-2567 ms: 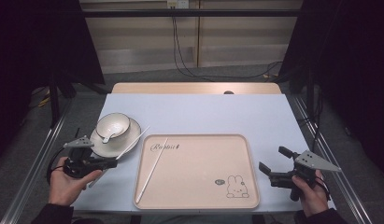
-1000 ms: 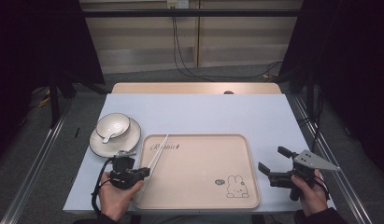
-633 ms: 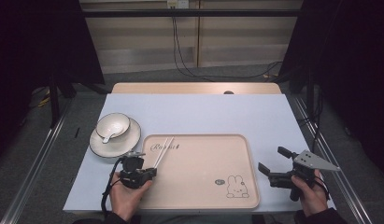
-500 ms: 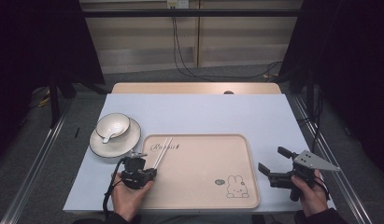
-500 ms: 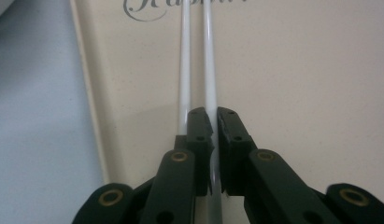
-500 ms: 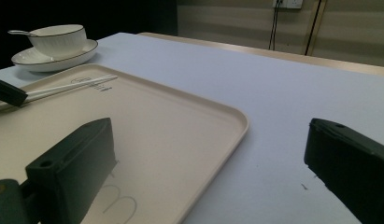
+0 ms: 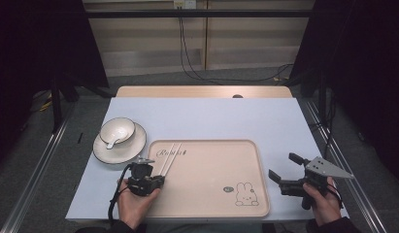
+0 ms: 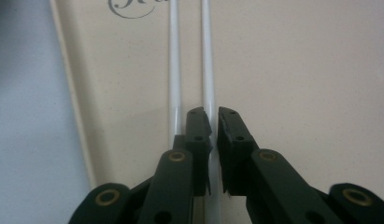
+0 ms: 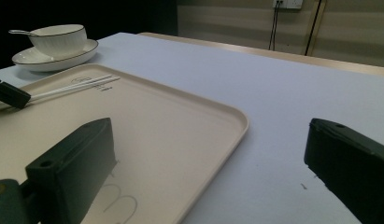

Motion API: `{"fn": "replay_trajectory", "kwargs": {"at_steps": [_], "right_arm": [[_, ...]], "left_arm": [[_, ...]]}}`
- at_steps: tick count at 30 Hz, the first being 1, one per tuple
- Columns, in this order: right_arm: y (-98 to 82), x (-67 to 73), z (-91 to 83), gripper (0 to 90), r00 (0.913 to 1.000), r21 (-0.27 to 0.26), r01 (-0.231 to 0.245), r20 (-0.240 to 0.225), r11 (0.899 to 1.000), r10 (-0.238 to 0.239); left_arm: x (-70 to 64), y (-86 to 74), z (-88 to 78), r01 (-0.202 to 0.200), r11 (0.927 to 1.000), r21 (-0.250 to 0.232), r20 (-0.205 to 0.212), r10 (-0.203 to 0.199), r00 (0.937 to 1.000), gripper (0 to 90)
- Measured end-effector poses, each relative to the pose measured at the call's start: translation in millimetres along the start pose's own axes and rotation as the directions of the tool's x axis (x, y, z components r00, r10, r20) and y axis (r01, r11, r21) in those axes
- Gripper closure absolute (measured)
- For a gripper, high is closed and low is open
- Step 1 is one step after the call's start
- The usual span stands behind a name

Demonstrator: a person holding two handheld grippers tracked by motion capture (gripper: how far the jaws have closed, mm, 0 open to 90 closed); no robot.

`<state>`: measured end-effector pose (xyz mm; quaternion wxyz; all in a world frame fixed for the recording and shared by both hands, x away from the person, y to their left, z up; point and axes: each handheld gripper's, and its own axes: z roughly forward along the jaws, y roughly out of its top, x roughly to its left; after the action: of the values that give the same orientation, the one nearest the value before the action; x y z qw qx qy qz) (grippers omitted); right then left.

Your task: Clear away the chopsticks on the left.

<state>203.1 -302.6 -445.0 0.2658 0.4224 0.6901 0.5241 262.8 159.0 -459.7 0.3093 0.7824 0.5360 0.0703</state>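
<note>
Two white chopsticks (image 7: 170, 156) lie side by side on the left part of a beige tray (image 7: 211, 194) with a rabbit drawing. My left gripper (image 7: 159, 178) sits at their near end, low over the tray's left edge. In the left gripper view, my left gripper (image 8: 214, 116) has its jaws closed around the right chopstick (image 8: 207, 56). The other chopstick (image 8: 174, 70) runs just outside the left jaw. My right gripper (image 7: 283, 166) hovers over the table right of the tray, its jaws wide apart and empty, as the right gripper view (image 9: 209, 129) also shows.
A white bowl (image 7: 117, 131) with a spoon (image 7: 111, 143) in it stands on a saucer (image 7: 120, 151) left of the tray's far corner. The bowl (image 9: 59, 39) appears far left in the right gripper view. Pale blue tabletop (image 7: 226, 119) stretches behind the tray.
My left gripper came from beside the saucer to the tray's left edge and closed on the chopsticks' near end, and they now point a little more to the right. The right gripper kept still.
</note>
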Motion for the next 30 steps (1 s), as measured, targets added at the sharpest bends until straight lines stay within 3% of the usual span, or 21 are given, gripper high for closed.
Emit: {"fn": "replay_trajectory", "kwargs": {"at_steps": [5, 7, 8, 9, 10, 11, 12, 14, 15, 16, 17, 18, 19, 21, 22, 23, 24, 25, 26, 27, 30], "right_arm": [[0.0, 0.0, -0.1, 1.7, 1.0, -0.001, 0.0, 0.0, 1.0, 0.0], [0.1, -0.2, -0.2, 1.6, 1.0, -0.002, -0.001, 0.001, 1.0, 0.001], [0.1, -0.2, -0.2, 1.6, 1.0, -0.002, -0.001, 0.001, 1.0, 0.001], [0.1, -0.3, -0.1, 1.7, 1.0, -0.002, 0.0, 0.003, 1.0, 0.0], [0.1, -0.3, -0.1, 1.7, 1.0, -0.002, 0.0, 0.003, 1.0, 0.0], [0.1, -0.3, -0.1, 1.6, 1.0, -0.002, 0.0, 0.003, 1.0, 0.0], [0.1, -0.3, -0.1, 1.6, 1.0, -0.003, 0.0, 0.003, 1.0, 0.0], [0.1, -0.2, -0.1, 1.6, 1.0, -0.005, -0.001, 0.005, 1.0, 0.001], [0.2, -0.1, -0.2, 1.6, 1.0, -0.006, -0.001, 0.005, 1.0, 0.001], [0.2, 0.0, 0.0, 1.6, 1.0, -0.007, -0.003, 0.006, 1.0, 0.003], [0.2, -0.1, -0.1, 1.6, 1.0, -0.006, -0.002, 0.006, 1.0, 0.002], [0.2, -0.1, -0.1, 1.6, 1.0, -0.006, -0.002, 0.006, 1.0, 0.002], [0.2, -0.2, -0.1, 1.6, 1.0, -0.007, -0.003, 0.006, 1.0, 0.003], [0.2, -0.1, 0.0, 1.6, 1.0, -0.007, -0.002, 0.005, 1.0, 0.003], [0.2, -0.1, 0.0, 1.6, 1.0, -0.007, -0.002, 0.007, 1.0, 0.002], [0.2, 0.0, -0.1, 1.6, 1.0, -0.007, -0.002, 0.007, 1.0, 0.002], [0.2, 0.0, -0.1, 1.6, 1.0, -0.007, -0.002, 0.007, 1.0, 0.002], [0.1, 0.0, -0.7, 1.6, 1.0, -0.011, -0.003, 0.006, 1.0, 0.003], [0.1, 0.0, -0.7, 1.6, 1.0, -0.011, -0.003, 0.006, 1.0, 0.003], [0.2, -0.1, -1.7, 1.6, 0.9999, -0.013, -0.005, 0.015, 1.0, 0.005], [-0.2, 0.0, -3.6, 1.6, 0.9998, -0.016, -0.011, 0.017, 1.0, 0.011]], "left_arm": [[0.7, 0.6, -2.0, -0.024, 0.9995, -0.022, 0.04, 0.025, 0.9989, 78.3], [1.5, 1.6, -5.3, -0.026, 0.9983, -0.053, 0.077, 0.03, 0.9966, 69.3], [1.8, 2.2, -7.7, -0.034, 0.9974, -0.064, 0.085, 0.039, 0.9956, 69.3], [1.6, 2.6, -12.4, -0.04, 0.9941, -0.101, 0.104, 0.051, 0.9933, 63.4], [1.6, 2.6, -12.4, -0.04, 0.9941, -0.101, 0.104, 0.051, 0.9933, 60.5], [1.9, 3.0, -15.9, -0.058, 0.9908, -0.122, 0.112, 0.072, 0.9911, 60.5], [2.6, 3.4, -19.0, -0.074, 0.9877, -0.138, 0.114, 0.09, 0.9894, 49.2], [5.1, 4.4, -25.8, -0.115, 0.9727, -0.202, 0.152, 0.147, 0.9773, 36.9], [5.1, 4.4, -25.8, -0.115, 0.9727, -0.202, 0.152, 0.147, 0.9773, 30.3], [6.7, 4.2, -28.4, -0.135, 0.9668, -0.217, 0.139, 0.167, 0.976, 25.0], [12.7, 2.8, -34.2, -0.182, 0.95, -0.254, 0.118, 0.217, 0.9689, 20.7], [12.7, 2.8, -34.2, -0.182, 0.95, -0.254, 0.118, 0.217, 0.9689, 17.3], [17.4, 1.3, -38.4, -0.207, 0.9394, -0.274, 0.099, 0.241, 0.9654, 12.0], [27.0, -1.4, -45.1, -0.217, 0.9264, -0.308, 0.11, 0.261, 0.959, 8.6], [33.4, -4.2, -49.7, -0.211, 0.9178, -0.337, 0.104, 0.259, 0.9604, 7.6], [40.5, -9.3, -55.0, -0.208, 0.8987, -0.386, 0.08, 0.257, 0.9632, 1.1], [40.5, -9.3, -55.0, -0.208, 0.8987, -0.386, 0.08, 0.257, 0.9632, 1.9], [50.9, -18.3, -62.2, -0.239, 0.8531, -0.464, 0.044, 0.292, 0.9555, 2.5], [50.9, -18.3, -62.2, -0.239, 0.8531, -0.464, 0.044, 0.292, 0.9555, 2.4], [62.3, -24.6, -70.1, -0.218, 0.8179, -0.533, 0.056, 0.29, 0.9553, 1.5], [71.0, -28.8, -76.0, -0.197, 0.8125, -0.549, 0.062, 0.274, 0.9597, 1.3]]}}
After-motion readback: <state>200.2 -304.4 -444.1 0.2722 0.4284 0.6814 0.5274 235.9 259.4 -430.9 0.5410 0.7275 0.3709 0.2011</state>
